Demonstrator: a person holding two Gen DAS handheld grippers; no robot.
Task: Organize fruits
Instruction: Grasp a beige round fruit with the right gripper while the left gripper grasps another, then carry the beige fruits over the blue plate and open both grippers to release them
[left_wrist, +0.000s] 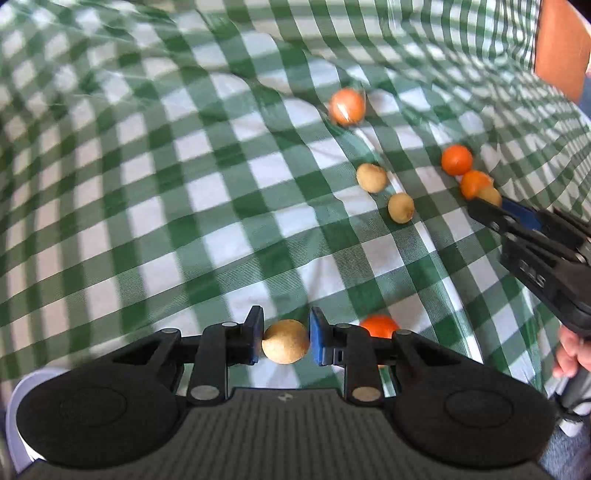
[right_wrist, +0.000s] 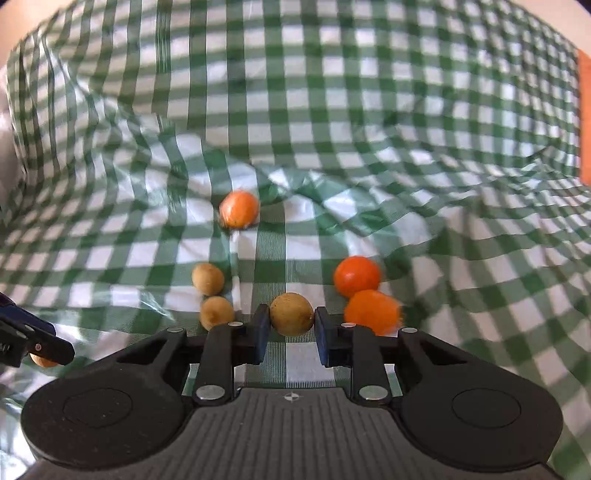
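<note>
1. Step: double pick in hand. Left hand-held gripper (left_wrist: 286, 341) clamped on a tan, matte, round fruit (left_wrist: 285, 341); blue pads (left_wrist: 317, 338) touching both its sides. Right hand-held gripper (right_wrist: 291, 328) likewise clamped on a second tan round fruit (right_wrist: 291, 314).
2. Location: both held fruits low over the green-and-white checked cloth (left_wrist: 166, 184), lift-off not confirmable. No bowl or tray visible in either view, so sorting target unknown.
3. Loose fruit: glossy orange round fruit (left_wrist: 379, 326) just beside the left pad, partly hidden behind it. Two more glossy orange ones (right_wrist: 357, 276) (right_wrist: 372, 312) just right of the right hand-held gripper, the nearer possibly touching the linkage. Paler orange one (right_wrist: 239, 209) further back, apparently in clear wrap. Two small tan ones (right_wrist: 208, 278) (right_wrist: 216, 312) close together to the left.
4. Next move, as judgement: straight lift on both sides, steady squeeze, then carry tan fruits to one group apart from the orange. Round, smooth-skinned shapes likely to roll or pop out if the grip sits off centre.
5. Surface: cloth thin, wrinkled, ridged into folds; soft base underneath, possibly not a hard worktop. Uneven folds likely to send released fruit rolling.
</note>
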